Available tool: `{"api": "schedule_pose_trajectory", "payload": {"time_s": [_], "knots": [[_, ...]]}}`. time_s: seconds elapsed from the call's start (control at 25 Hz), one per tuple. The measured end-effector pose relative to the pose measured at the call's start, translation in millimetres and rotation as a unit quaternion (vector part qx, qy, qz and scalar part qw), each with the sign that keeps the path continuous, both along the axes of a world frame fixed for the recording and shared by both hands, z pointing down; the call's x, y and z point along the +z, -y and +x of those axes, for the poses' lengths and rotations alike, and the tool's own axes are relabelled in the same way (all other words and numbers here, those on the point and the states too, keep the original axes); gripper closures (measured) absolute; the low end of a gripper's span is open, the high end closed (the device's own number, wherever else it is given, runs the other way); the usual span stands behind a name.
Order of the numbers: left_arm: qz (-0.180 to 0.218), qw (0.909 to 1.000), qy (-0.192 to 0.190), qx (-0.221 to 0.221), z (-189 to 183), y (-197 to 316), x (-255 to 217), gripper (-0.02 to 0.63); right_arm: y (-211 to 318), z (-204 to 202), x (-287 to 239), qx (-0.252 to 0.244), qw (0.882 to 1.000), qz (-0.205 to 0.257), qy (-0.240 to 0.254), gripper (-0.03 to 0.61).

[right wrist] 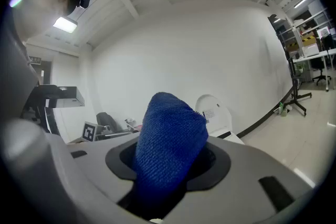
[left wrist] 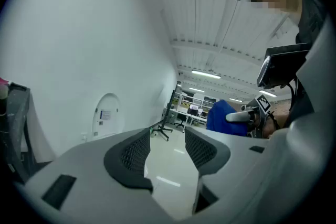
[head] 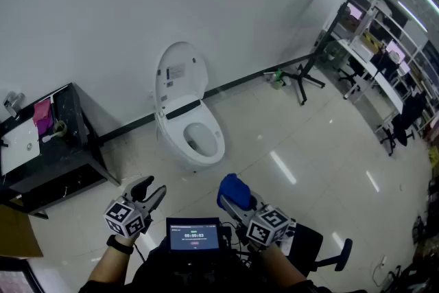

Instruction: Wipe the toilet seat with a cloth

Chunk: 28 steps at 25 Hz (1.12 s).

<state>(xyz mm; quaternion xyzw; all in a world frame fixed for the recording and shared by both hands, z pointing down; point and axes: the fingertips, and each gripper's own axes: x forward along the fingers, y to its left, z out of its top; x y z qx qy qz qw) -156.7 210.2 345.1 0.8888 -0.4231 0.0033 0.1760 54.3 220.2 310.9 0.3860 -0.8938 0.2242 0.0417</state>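
A white toilet (head: 188,127) stands against the wall, its lid (head: 180,75) raised and the seat (head: 215,132) down around the bowl. My right gripper (head: 233,197) is shut on a blue cloth (head: 234,191), which bulges up between the jaws in the right gripper view, cloth (right wrist: 169,139). My left gripper (head: 152,192) hangs open with nothing between its fingers (left wrist: 137,152). Both grippers are held low, well short of the toilet. The toilet lid (right wrist: 212,110) shows small behind the cloth, and the cloth (left wrist: 226,115) also shows in the left gripper view.
A black cabinet (head: 65,168) with a sink top stands left of the toilet. A black stand (head: 302,79) rises by the wall at right, with desks and shelves (head: 384,58) beyond. A small screen (head: 194,237) sits at my chest. Glossy tiled floor (head: 288,141) lies around the toilet.
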Motion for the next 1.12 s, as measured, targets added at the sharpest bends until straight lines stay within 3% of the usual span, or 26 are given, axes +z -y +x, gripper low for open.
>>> {"api": "schedule_pose_trajectory", "payload": {"time_s": [0.4, 0.6, 0.84, 1.12], "knots": [[0.003, 1.0, -0.006, 0.003, -23, 11, 3, 0.396, 18, -25, 1, 0.004, 1.0, 0.002, -0.01, 0.36], [-0.014, 0.9999, -0.004, 0.009, -27, 16, 17, 0.396, 37, -35, 23, -0.001, 1.0, -0.014, -0.025, 0.36], [-0.047, 0.9987, 0.012, 0.016, -21, 37, 52, 0.396, 80, -35, 89, -0.02, 0.996, -0.059, -0.066, 0.36], [-0.114, 0.9923, 0.046, 0.014, -4, 102, 115, 0.396, 169, -36, 211, -0.075, 0.98, -0.117, -0.142, 0.36]]}}
